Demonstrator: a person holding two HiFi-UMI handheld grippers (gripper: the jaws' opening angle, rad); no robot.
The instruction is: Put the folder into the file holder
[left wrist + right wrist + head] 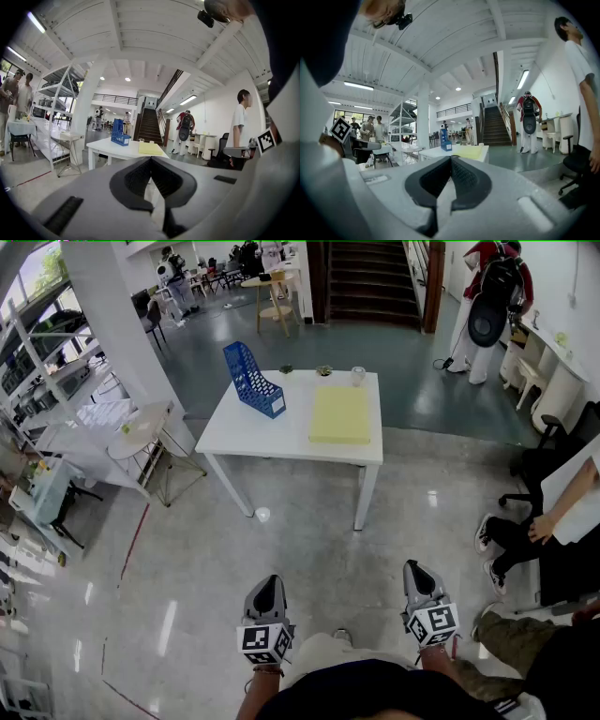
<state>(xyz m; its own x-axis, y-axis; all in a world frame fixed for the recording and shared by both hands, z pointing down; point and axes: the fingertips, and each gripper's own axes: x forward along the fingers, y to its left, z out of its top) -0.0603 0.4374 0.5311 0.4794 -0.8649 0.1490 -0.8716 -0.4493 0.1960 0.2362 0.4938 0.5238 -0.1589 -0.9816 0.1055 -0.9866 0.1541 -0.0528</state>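
Standing well back from the table [281, 442], the person holds both grippers low at the near edge of the head view, each pointing roughly level toward it. The left gripper [267, 581] has its jaws pressed fully together with nothing between them; its own view shows the two dark pads meeting in a thin line. The right gripper [419, 569] is closed the same way and is empty as well. The two sit side by side, apart from each other, above shiny grey floor.

The folder [340, 413], pale yellow, lies flat on the right half of the table, near its right edge. The holder [253, 381], blue with a mesh wall, stands upright on the far left part of the table, apart from the folder. A small clear cup [357, 376] stands at the far edge just beyond the folder, with two small dark things left of it that are too small to make out.

Left of the table is a round side table [141, 427]. On the right a seated person [553, 521] has legs stretched toward the middle. At the far right a person with a backpack [492, 306] stands at a counter, beside the stairs [370, 282].
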